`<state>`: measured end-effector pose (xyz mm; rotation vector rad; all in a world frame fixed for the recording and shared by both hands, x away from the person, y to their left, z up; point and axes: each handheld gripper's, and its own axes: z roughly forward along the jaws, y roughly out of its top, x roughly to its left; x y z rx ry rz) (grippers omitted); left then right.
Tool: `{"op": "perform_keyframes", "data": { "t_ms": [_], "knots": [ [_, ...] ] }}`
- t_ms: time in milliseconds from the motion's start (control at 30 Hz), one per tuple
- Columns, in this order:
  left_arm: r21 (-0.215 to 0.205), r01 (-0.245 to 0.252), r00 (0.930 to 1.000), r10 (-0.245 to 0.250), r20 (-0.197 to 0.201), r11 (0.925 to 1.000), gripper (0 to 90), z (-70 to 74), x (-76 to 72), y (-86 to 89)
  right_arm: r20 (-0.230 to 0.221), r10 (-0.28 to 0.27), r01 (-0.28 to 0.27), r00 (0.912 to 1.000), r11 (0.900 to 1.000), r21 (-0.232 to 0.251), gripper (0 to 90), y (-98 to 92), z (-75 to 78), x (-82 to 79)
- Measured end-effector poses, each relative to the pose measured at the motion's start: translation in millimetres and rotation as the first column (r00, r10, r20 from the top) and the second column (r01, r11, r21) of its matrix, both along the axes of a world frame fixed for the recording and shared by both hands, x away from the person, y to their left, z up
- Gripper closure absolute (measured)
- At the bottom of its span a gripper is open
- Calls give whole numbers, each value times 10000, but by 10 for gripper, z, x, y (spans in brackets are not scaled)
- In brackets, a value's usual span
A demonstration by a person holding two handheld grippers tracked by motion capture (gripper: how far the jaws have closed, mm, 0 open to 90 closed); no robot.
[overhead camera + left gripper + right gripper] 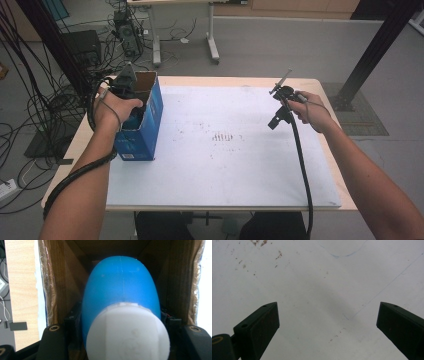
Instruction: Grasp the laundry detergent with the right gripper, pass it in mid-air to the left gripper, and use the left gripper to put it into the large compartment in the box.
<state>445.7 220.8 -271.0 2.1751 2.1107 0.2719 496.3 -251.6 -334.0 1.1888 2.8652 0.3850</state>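
Note:
A blue bottle with a white cap hangs inside an open blue cardboard box, whose brown inner walls surround it in the left gripper view. My left gripper is shut on the bottle, one black jaw pressed against each side just behind the cap. From the high view, the left gripper reaches down into the top of the box at the table's left. My right gripper hovers over the white mat at the right. In its own view the right gripper stands open with nothing between its jaws.
The white mat has small brown specks and faint pen lines. It covers most of a wooden table. Cables trail from both grippers along the forearms. Beyond the table are a desk frame, computer gear and tangled cables on the floor.

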Motion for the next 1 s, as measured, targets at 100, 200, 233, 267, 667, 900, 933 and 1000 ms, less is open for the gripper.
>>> {"op": "perform_keyframes", "data": {
  "t_ms": [100,200,233,267,667,900,933,1000],
  "knots": [
    [-3,-3,10000,3,6,10000,375,-1,0,-1,52,-1,1,10000,10000,31,42,-8,23,-3],
    [-10,-11,10000,11,26,10000,375,-2,-4,-3,15,-18,18,10000,10000,18,42,-20,25,-2],
    [-5,-11,10000,11,41,10000,375,-3,-6,-4,8,-30,30,10000,10000,23,42,-26,25,-1],
    [-8,-16,10000,16,57,10000,375,-4,-8,-2,-8,-51,51,10000,10000,22,42,-28,26,-1],
    [12,-4,10000,4,83,10000,375,-6,-12,-6,35,-6,6,10000,10000,30,43,-27,32,-4],
    [-20,-28,10000,28,87,10000,375,-5,-12,1,16,-4,4,10000,10000,55,44,-30,32,-6],
    [-25,-28,10000,28,96,10000,375,-6,-12,2,26,-19,19,10000,10000,26,43,-31,34,-7],
    [-27,-34,9999,34,109,10000,375,-7,-13,3,20,-38,38,10000,10000,22,43,-33,38,-6]
  ]
}}
